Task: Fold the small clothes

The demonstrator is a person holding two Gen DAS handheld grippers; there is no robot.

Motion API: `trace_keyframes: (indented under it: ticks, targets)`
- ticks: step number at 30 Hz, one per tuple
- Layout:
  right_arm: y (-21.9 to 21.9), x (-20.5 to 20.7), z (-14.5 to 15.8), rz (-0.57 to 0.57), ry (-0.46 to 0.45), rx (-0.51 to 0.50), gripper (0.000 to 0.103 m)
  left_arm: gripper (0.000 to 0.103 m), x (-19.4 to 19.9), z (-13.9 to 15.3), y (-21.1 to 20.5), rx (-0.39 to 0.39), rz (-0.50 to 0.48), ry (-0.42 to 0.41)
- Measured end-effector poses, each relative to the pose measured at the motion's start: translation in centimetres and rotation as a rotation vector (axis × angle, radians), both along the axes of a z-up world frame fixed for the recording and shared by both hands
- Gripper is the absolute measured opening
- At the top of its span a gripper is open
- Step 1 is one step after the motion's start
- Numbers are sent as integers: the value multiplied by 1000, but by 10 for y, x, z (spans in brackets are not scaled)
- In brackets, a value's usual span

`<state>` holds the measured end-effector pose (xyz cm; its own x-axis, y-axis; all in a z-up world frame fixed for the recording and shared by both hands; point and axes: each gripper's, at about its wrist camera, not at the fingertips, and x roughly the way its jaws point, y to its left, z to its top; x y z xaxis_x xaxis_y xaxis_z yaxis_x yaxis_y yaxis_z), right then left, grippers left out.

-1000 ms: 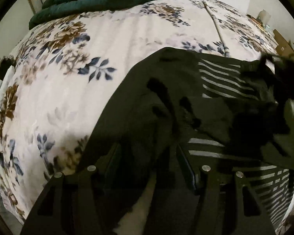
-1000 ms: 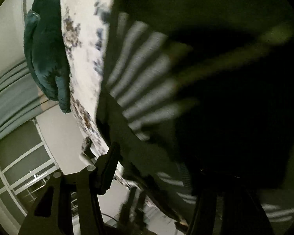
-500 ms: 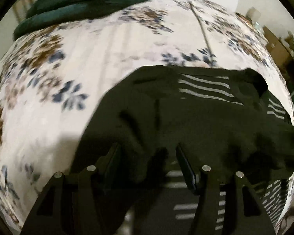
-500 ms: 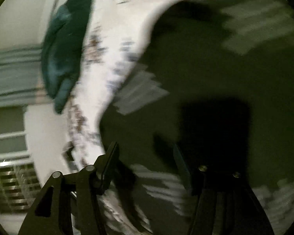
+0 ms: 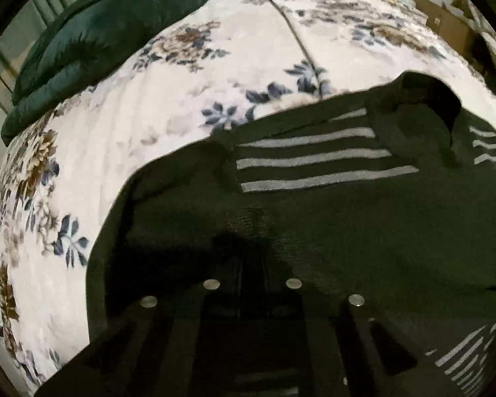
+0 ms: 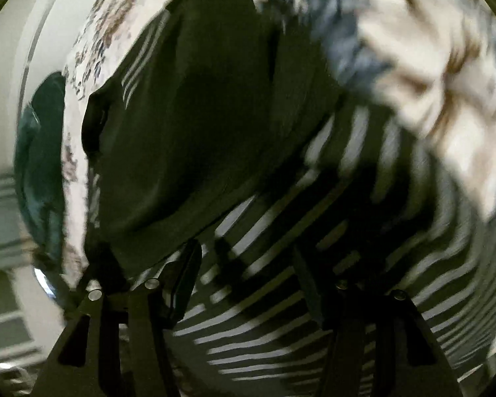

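Note:
A dark green garment with pale stripes [image 5: 314, 205] lies on a floral bedspread [image 5: 148, 106], one part folded over the rest. My left gripper [image 5: 253, 264] is low over its near edge with the fingers close together; the dark cloth hides whether they pinch it. In the right wrist view the same garment [image 6: 188, 125] fills the frame, blurred. My right gripper [image 6: 244, 258] is open just above the striped part, holding nothing.
A dark teal quilt [image 5: 92, 36] is bunched at the bed's far left. Cardboard boxes [image 5: 446, 23] stand past the bed at the far right. A window and curtain show at the left of the right wrist view.
The left gripper's fingers have closed in from wide apart. The garment's flap has been laid flatter. The right gripper has swung over the striped part.

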<state>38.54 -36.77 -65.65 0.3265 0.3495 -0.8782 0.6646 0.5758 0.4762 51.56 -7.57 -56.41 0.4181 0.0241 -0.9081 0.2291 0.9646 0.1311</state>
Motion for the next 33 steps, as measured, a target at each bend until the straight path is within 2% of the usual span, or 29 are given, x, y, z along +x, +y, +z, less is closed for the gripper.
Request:
trace_keyframes:
  ticks: [4, 7, 8, 10, 11, 12, 16, 19, 21, 22, 24, 26, 27, 28, 30, 33]
  targets:
    - [-23, -9, 25, 83, 48, -264, 59, 6, -6, 18, 8, -38, 20, -37]
    - [-29, -7, 18, 186, 94, -430, 57, 6, -8, 28, 18, -58, 55, -48]
    - [-28, -6, 13, 217, 115, -480, 54, 6, -8, 29, 20, -62, 69, -51]
    - [-29, -4, 7, 264, 145, -586, 39, 6, -8, 30, 28, -62, 98, -48]
    - [-30, -4, 8, 267, 153, -636, 31, 6, -8, 30, 34, -62, 119, -47]
    - [-35, -4, 8, 251, 157, -672, 26, 6, -8, 28, 38, -63, 129, -43]
    - [-70, -10, 6, 136, 199, -688, 28, 6, -13, 19, 55, -87, 170, 3]
    - [-80, -2, 5, 119, 221, -626, 29, 10, -20, 24, 55, -103, 178, 10]
    - [-81, 2, 10, 133, 221, -615, 34, 12, -25, 34, 56, -137, 184, -10]
    - [-81, 1, 14, 138, 219, -609, 36, 18, -27, 39, 57, -150, 192, -17]
    - [-84, -9, 28, 136, 191, -572, 53, 26, -31, 54, 66, -194, 227, -54]
    - [-81, -13, 41, 138, 163, -522, 62, 44, -35, 67, 79, -234, 256, -94]
    - [-78, -16, 46, 144, 149, -502, 68, 75, -38, 75, 87, -247, 279, -114]
    - [-71, -16, 50, 154, 134, -481, 70, 101, -41, 83, 98, -259, 303, -133]
    - [-51, -18, 58, 200, 112, -451, 75, 102, -49, 94, 119, -279, 357, -148]
    - [-16, -19, 62, 282, 95, -413, 78, 102, -71, 106, 159, -290, 441, -119]
